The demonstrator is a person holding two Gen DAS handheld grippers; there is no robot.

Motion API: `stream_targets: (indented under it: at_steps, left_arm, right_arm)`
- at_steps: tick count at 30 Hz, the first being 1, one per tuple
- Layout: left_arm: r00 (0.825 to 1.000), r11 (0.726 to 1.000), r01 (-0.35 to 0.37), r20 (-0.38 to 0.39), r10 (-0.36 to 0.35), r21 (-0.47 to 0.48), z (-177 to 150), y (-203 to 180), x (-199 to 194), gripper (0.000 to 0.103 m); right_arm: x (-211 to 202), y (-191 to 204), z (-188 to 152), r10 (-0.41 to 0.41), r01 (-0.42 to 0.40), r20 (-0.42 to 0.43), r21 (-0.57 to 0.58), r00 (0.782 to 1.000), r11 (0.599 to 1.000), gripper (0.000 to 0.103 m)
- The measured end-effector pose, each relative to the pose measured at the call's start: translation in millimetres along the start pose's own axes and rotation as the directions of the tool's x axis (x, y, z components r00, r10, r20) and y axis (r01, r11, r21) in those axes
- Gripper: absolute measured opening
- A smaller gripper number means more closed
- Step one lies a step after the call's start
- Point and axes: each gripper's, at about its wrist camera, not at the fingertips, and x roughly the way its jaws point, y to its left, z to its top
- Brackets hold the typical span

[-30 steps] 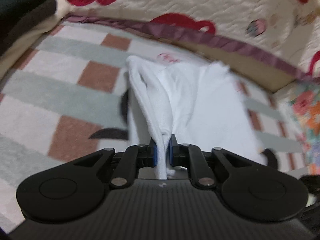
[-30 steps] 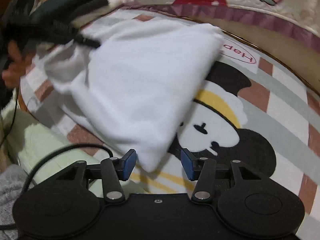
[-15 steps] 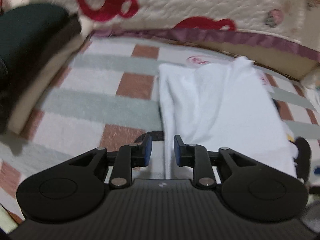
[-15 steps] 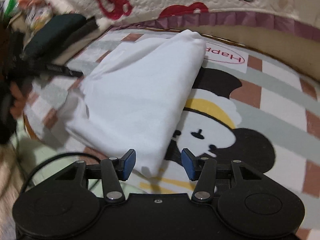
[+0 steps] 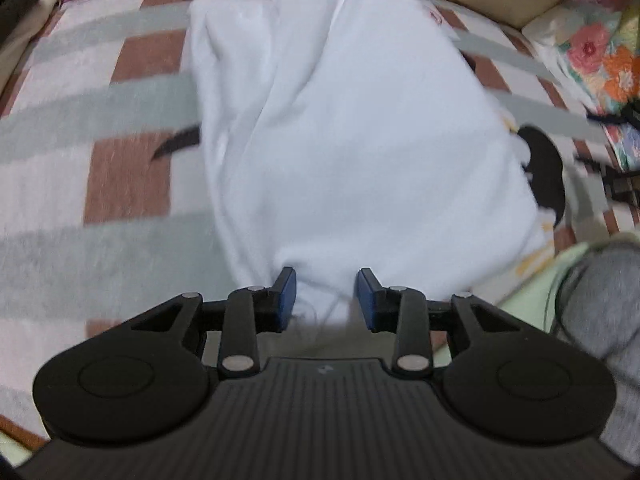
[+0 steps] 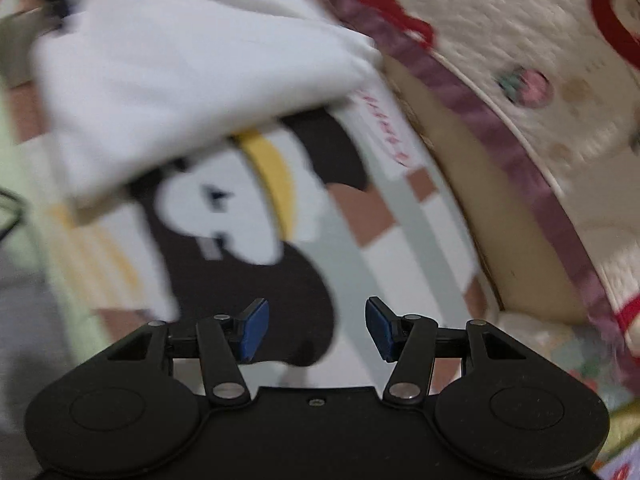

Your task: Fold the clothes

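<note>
My left gripper (image 5: 326, 294) points forward and down at the mat, low over the near end of the garment. Its jaws stand moderately apart, the blue pads (image 5: 287, 292) clear on both sides, and nothing is clamped between them. The near hem of the white garment (image 5: 352, 132) lies in the gap between the pads; I cannot tell whether the pads touch the cloth.

From this gripper the garment runs away toward 12 o'clock as a folded, roughly rectangular bundle, with a rumpled fold line along its 9 o'clock edge. It lies on the checked mat (image 5: 120, 168) with brown, grey-green and white blocks. A floral cloth (image 5: 600, 64) sits at 2 o'clock, and a grey fabric (image 5: 600, 300) at 4 o'clock.

My right gripper (image 6: 316, 328) is rolled, so the scene tilts in its view, which is motion-blurred. It hovers over the mat's cartoon print (image 6: 248, 208), a black, white and yellow figure. Its jaws are wide apart and hold nothing; no cloth lies between the pads (image 6: 254, 330).

From the right gripper the white garment (image 6: 172, 72) lies well apart, at 10 to 11 o'clock, one corner overlapping the print. A quilted cover (image 6: 500, 32) with red motifs and a purple border fills 1 to 3 o'clock.
</note>
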Motion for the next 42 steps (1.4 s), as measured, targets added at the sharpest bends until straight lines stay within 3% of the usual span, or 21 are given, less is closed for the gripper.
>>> stream_targets:
  at_steps: [2, 3, 4, 6, 7, 9, 10, 13, 15, 16, 21, 26, 29, 30, 31, 33, 34, 37, 40, 42]
  left_arm:
    - [1.000, 1.000, -0.002, -0.005, 0.002, 0.008, -5.4, 1.4, -4.4, 0.033]
    - [1.000, 1.000, -0.007, -0.011, 0.007, 0.013, -6.7, 1.4, -5.5, 0.033]
    - [1.000, 1.000, -0.011, -0.017, 0.011, 0.015, -7.0, 1.7, -6.5, 0.034]
    - [1.000, 1.000, -0.012, -0.026, 0.013, 0.025, -5.1, -1.2, -9.0, 0.035]
    - [1.000, 0.999, -0.009, -0.027, 0.010, 0.036, -3.8, -4.7, -10.1, 0.040]
    - [0.999, 1.000, 0.016, 0.050, -0.017, 0.026, -1.9, -6.9, -24.0, 0.042]
    - [0.995, 0.999, 0.031, 0.098, -0.033, 0.018, -1.0, -7.4, -32.4, 0.042]
    - [0.960, 0.995, 0.059, 0.277, -0.036, -0.075, 8.4, 4.7, -59.1, 0.051]
    - [0.934, 0.991, 0.039, 0.357, 0.010, -0.130, 22.9, 17.7, -61.1, 0.055]
    - [0.929, 0.989, 0.015, 0.368, 0.041, -0.148, 32.8, 24.5, -55.0, 0.055]
    - [0.920, 0.978, -0.115, 0.353, 0.172, -0.177, 81.6, 49.4, -9.1, 0.055]
    - [0.905, 0.984, -0.031, 0.412, 0.103, -0.177, 105.4, 48.9, 19.2, 0.053]
    - [0.916, 0.983, -0.077, 0.378, 0.136, -0.167, 113.9, 47.5, 37.5, 0.052]
    - [0.915, 0.981, -0.098, 0.374, 0.154, -0.165, 115.1, 48.7, 42.6, 0.051]
    - [0.911, 0.980, -0.108, 0.378, 0.164, -0.164, 115.6, 51.2, 45.5, 0.041]
    - [0.884, 0.968, -0.153, 0.409, 0.224, -0.200, 112.0, 52.9, 41.9, 0.023]
    - [0.878, 0.964, -0.160, 0.416, 0.238, -0.214, 109.5, 53.3, 38.1, 0.003]
    - [0.860, 0.971, -0.151, 0.460, 0.221, -0.185, 106.6, 48.8, 25.7, 0.000]
    - [0.855, 0.979, -0.142, 0.480, 0.197, -0.148, 107.4, 44.7, 16.4, 0.000]
    - [0.871, 0.982, -0.066, 0.470, 0.143, -0.176, 107.5, 50.3, 13.6, 0.004]
  right_arm:
    - [6.1, -22.8, 0.1, 0.104, -0.110, 0.041, 0.206, 0.994, 0.972, 0.059]
    - [8.7, -34.8, 0.2, 0.166, -0.182, 0.076, 0.319, 0.983, 0.930, 0.059]
    - [11.7, -44.7, -0.8, 0.228, -0.257, 0.119, 0.426, 0.966, 0.867, 0.060]
    - [21.9, -59.9, -4.6, 0.344, -0.405, 0.221, 0.607, 0.913, 0.684, 0.063]
    - [28.4, -63.6, -5.4, 0.383, -0.454, 0.261, 0.653, 0.886, 0.606, 0.063]
    - [41.4, -71.1, -6.8, 0.444, -0.539, 0.350, 0.723, 0.825, 0.432, 0.063]
    - [46.4, -71.0, -5.1, 0.460, -0.566, 0.380, 0.729, 0.802, 0.386, 0.064]
    - [55.4, -54.8, 10.8, 0.454, -0.589, 0.396, 0.672, 0.798, 0.449, 0.065]
    - [66.5, -46.4, 18.2, 0.455, -0.606, 0.414, 0.656, 0.788, 0.451, 0.065]
    - [72.8, -42.6, 21.3, 0.458, -0.615, 0.425, 0.651, 0.781, 0.445, 0.065]
    - [85.4, -29.5, 25.4, 0.460, -0.661, 0.493, 0.665, 0.739, 0.349, 0.065]
    - [84.1, -26.8, 11.0, 0.499, -0.678, 0.506, 0.686, 0.704, 0.262, 0.065]
    - [83.0, -26.7, 2.7, 0.541, -0.691, 0.503, 0.689, 0.673, 0.218, 0.065]
    - [83.1, -26.2, 1.0, 0.549, -0.694, 0.506, 0.689, 0.666, 0.207, 0.065]
    - [83.0, -25.5, -0.5, 0.554, -0.697, 0.508, 0.689, 0.659, 0.198, 0.065]
    - [84.1, -21.5, -0.5, 0.563, -0.697, 0.503, 0.690, 0.656, 0.196, 0.065]
    - [85.3, -18.9, 0.3, 0.569, -0.694, 0.494, 0.691, 0.657, 0.202, 0.065]
    - [90.1, -9.5, 3.2, 0.592, -0.686, 0.464, 0.694, 0.659, 0.220, 0.065]
    - [90.9, -4.9, 5.5, 0.592, -0.684, 0.458, 0.692, 0.663, 0.231, 0.066]
    - [87.8, -1.9, 6.0, 0.583, -0.678, 0.452, 0.691, 0.676, 0.250, 0.066]
